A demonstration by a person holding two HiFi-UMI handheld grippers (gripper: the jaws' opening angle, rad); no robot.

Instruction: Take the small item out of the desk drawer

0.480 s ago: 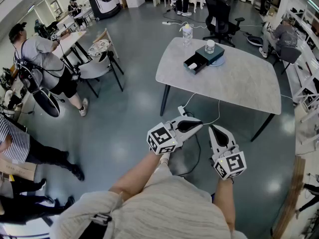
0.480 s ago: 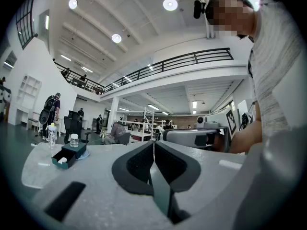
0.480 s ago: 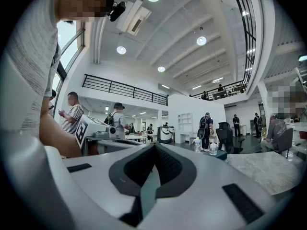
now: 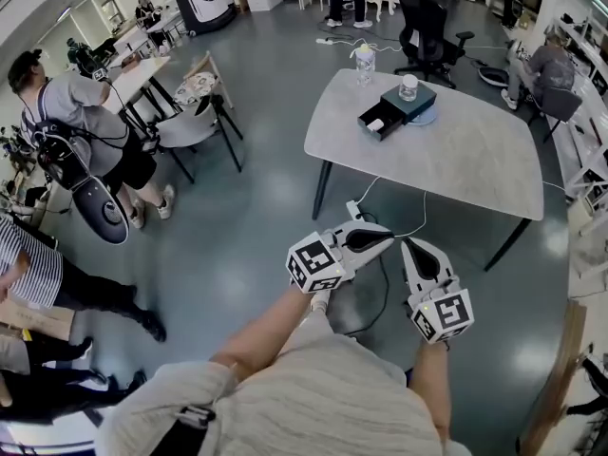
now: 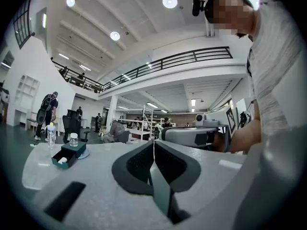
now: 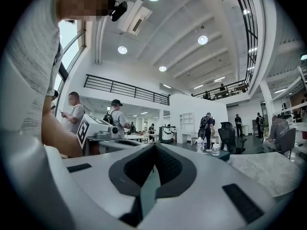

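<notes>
A small dark green drawer box (image 4: pixel 403 106) stands on the grey table (image 4: pixel 456 164), well ahead of me. Its drawer (image 4: pixel 378 122) is pulled out, and a small white item (image 4: pixel 375 125) lies in it. The left gripper view shows the same box (image 5: pixel 72 152) with the white item (image 5: pixel 62 160) far off at the left. Both grippers hang low over the floor, short of the table's near edge. My left gripper (image 4: pixel 384 238) is shut and holds nothing, its jaws meeting (image 5: pixel 153 146). Beside it, my right gripper (image 4: pixel 411 247) (image 6: pixel 153 148) is also shut and empty.
A clear jar (image 4: pixel 408 87) sits on top of the box, with a bottle (image 4: pixel 360 64) behind it. A cable and power strip (image 4: pixel 356 210) lie on the floor under the table. A black office chair (image 4: pixel 432 27) stands beyond; a stool (image 4: pixel 190 122) and several people are at the left.
The table and drawer box sit slightly lower and nearer in the head view. Both grippers stay shut and keep their places side by side.
</notes>
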